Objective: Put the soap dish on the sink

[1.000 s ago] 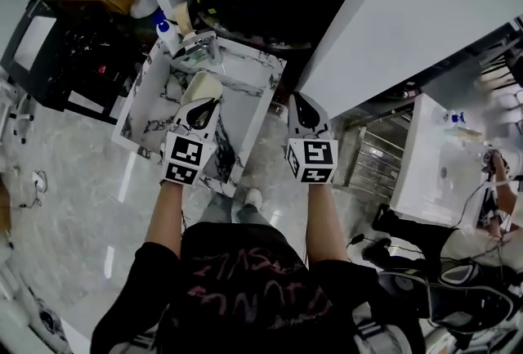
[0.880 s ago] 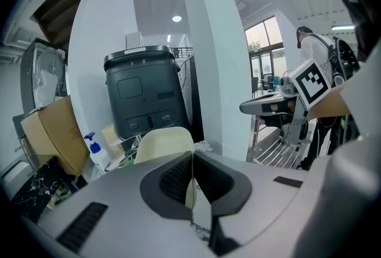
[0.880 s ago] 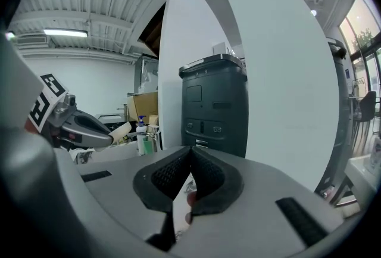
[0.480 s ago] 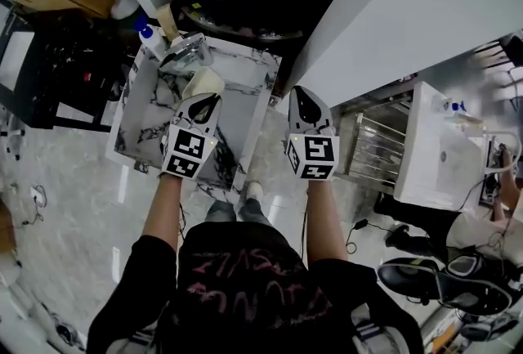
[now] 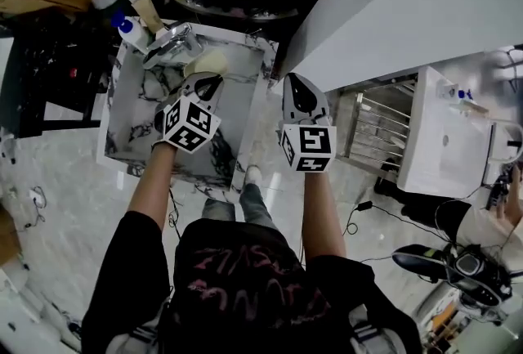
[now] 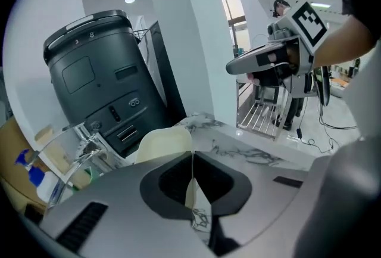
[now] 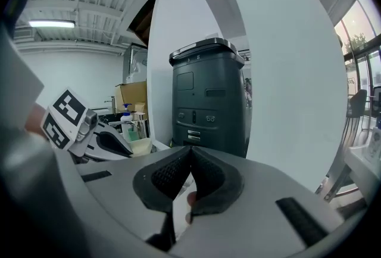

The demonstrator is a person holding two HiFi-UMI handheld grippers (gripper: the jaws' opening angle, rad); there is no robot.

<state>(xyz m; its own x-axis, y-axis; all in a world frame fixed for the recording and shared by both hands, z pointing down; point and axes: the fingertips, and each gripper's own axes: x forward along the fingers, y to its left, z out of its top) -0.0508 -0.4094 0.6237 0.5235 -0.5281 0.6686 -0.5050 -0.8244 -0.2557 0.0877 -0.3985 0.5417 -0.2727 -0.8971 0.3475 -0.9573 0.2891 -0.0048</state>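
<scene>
Soap dish [image 5: 206, 62], cream-coloured, is pinched by its edge in the left tool [image 5: 208, 84], whose jaws press onto it. Under that tool lies the marble-patterned sink [image 5: 139, 111]. I cannot tell whether the dish touches it. Just ahead of the tool's tip stands the chrome faucet [image 5: 167, 40], with a blue-capped pump bottle [image 5: 129, 27] just beyond. The right tool [image 5: 298, 91] hangs to the right of the left one, past the sink's edge, its jaws pressed together on nothing.
</scene>
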